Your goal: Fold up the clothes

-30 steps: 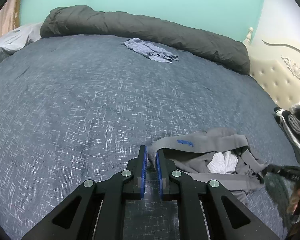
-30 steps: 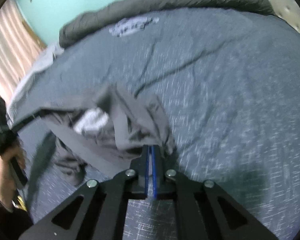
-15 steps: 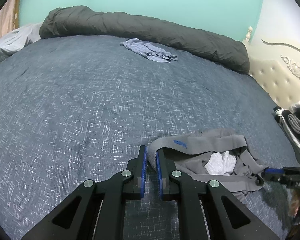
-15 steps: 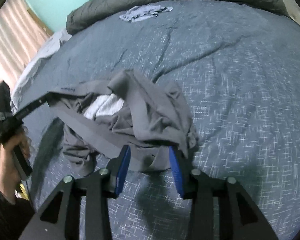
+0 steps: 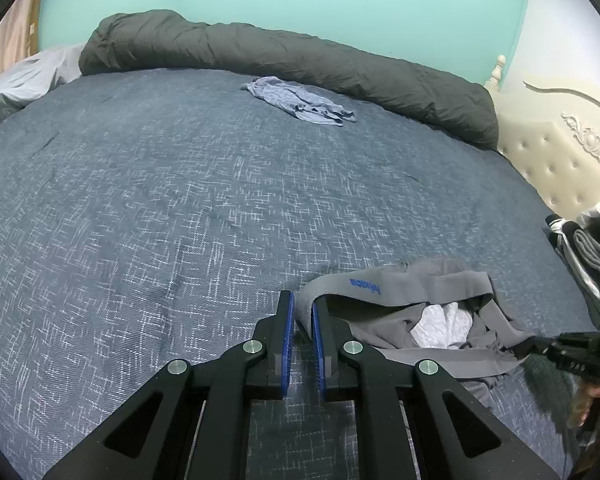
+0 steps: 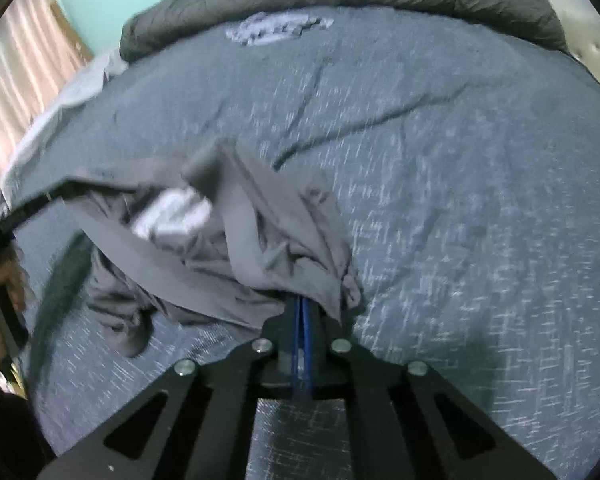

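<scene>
The left gripper (image 5: 303,308) has its jaws nearly together, pinching the waistband end of the grey underwear (image 5: 404,312) between blue pads. The right gripper (image 6: 302,312) has just closed – its jaws are pressed together on the opposite edge of the same garment, cloth bunched over the tips. The underwear lies crumpled near the bed's (image 5: 180,200) front edge – well apart from a pale blue garment (image 5: 300,100) by the far dark duvet (image 5: 300,60).
</scene>
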`<control>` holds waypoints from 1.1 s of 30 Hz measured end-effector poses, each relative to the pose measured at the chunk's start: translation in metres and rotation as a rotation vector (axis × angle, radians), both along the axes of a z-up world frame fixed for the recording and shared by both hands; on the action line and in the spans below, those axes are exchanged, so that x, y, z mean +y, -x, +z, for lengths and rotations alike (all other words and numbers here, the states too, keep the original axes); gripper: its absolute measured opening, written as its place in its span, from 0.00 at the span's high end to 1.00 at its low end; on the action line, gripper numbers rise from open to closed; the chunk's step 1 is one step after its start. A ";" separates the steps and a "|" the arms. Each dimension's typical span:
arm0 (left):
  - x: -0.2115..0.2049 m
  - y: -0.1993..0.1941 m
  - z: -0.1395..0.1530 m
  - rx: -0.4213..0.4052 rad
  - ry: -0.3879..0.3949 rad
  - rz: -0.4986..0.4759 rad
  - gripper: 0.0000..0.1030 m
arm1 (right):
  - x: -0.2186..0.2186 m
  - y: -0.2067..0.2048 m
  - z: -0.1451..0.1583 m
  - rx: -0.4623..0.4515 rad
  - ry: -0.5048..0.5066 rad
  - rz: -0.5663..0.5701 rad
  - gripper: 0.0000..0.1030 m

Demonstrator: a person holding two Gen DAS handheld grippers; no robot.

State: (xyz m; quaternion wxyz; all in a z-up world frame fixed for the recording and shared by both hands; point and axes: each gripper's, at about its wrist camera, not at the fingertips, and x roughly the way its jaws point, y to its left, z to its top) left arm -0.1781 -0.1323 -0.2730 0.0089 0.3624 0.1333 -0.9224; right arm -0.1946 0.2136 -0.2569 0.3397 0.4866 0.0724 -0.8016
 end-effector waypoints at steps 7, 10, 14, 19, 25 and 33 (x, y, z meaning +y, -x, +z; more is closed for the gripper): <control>0.002 0.001 0.000 -0.001 0.004 -0.001 0.91 | 0.019 -0.001 0.029 0.022 0.090 -0.027 0.99; 0.004 0.001 0.000 -0.001 0.005 -0.003 0.91 | 0.027 0.001 0.040 0.047 0.131 -0.056 0.99; 0.009 0.002 0.003 0.008 0.007 -0.014 0.91 | 0.043 0.004 0.055 0.102 0.186 -0.117 0.99; 0.015 0.004 0.000 -0.003 0.023 -0.021 0.91 | 0.061 0.028 0.018 -0.046 0.206 -0.216 0.99; 0.013 0.007 -0.005 -0.018 0.010 -0.022 0.91 | 0.061 0.029 -0.004 -0.108 0.152 -0.204 0.99; 0.027 0.013 -0.019 -0.100 -0.002 -0.110 0.88 | 0.067 0.035 -0.003 -0.113 0.135 -0.260 0.99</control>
